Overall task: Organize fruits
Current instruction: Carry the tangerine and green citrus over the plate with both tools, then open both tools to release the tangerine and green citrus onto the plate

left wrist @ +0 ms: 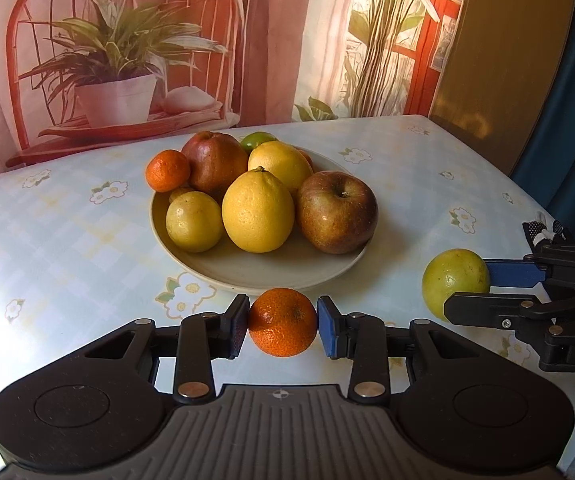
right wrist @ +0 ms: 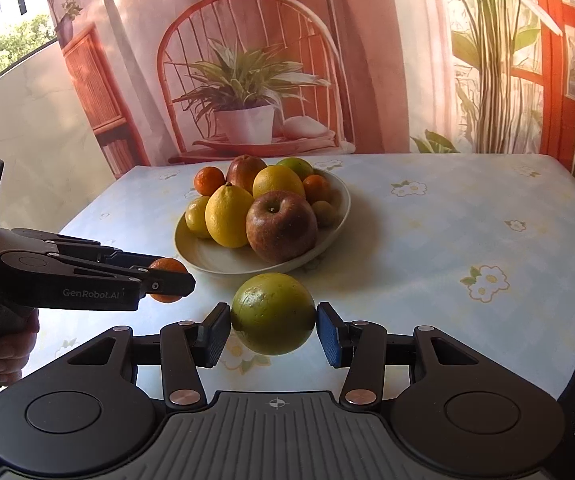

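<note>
The left tongs are clamped on a small mandarin, one pad on each flank, so the round fruit sits across its widest part and cannot roll out; it appears just clear of the bench, right at the near rim of the plate. The right tongs grip a larger green citrus the same way, pads pressed to opposite sides, also in front of the plate and a little off to the right of the mandarin. Both fruits are held low and close to the plate, likely because that is where they are meant to join the rest. The plate is already crowded: a big lemon, a second lemon behind it, a russet apple, another reddish apple, a pale yellow fruit and a mandarin perched on the far left rim. The only bare stretch is the near edge, so a placed fruit would have to rest against the lemon or apple to stay put, or it may roll off onto the flowered cloth.
</note>
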`<state>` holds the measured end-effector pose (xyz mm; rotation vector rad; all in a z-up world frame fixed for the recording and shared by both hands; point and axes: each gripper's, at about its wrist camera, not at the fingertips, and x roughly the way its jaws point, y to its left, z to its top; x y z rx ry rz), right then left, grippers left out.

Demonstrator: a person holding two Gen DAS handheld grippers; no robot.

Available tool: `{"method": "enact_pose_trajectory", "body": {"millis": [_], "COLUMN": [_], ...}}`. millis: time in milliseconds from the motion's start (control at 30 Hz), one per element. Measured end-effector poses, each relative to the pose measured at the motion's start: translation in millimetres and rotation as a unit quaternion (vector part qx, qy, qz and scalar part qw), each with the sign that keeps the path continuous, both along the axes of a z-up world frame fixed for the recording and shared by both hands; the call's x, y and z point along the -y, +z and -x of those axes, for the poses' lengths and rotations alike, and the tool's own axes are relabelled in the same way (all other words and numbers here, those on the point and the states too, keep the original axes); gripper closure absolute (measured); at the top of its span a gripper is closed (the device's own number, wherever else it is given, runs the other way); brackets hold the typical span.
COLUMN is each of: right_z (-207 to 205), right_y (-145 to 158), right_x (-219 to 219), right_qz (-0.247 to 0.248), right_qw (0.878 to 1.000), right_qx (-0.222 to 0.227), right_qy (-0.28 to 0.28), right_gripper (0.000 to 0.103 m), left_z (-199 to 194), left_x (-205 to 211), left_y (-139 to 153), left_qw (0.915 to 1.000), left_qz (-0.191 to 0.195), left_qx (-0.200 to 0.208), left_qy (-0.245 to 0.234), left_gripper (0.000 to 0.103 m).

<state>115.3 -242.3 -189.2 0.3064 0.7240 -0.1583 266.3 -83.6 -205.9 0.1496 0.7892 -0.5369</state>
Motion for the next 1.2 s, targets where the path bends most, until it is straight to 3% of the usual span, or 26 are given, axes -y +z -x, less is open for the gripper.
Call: {"method": "enact_pose_trajectory", "body": {"millis": [400, 500, 1200], "right_z": [-48.4, -64.2, -106.5], "right_y": [22.7, 22.6, -21.2], "right_x": [-7.6, -8.8, -14.5], "right_qz": [0.012, 0.010, -0.025], "right_qw": [0.999, 0.999, 0.998], "right_qx": [0.016, 0.017, -0.022], "right_qy": [0.041, 0.050, 0.055], "right_gripper": [0.060, 0.060, 0.060], "left_z": [-26.7, -37.8, -70.3], "left_x": [-35.1, -40.9, -28.3], "left_y": [59.7, 67.1, 3.5], "left_qw": [0.9960, 0.9954, 0.9983], "left_qz": [0.016, 0.033, 0.042], "left_qx": [0.076, 0.072, -0.028], "left_qy": [0.043, 0.053, 0.030], "left_gripper": [0.064, 0.064, 0.064]}}
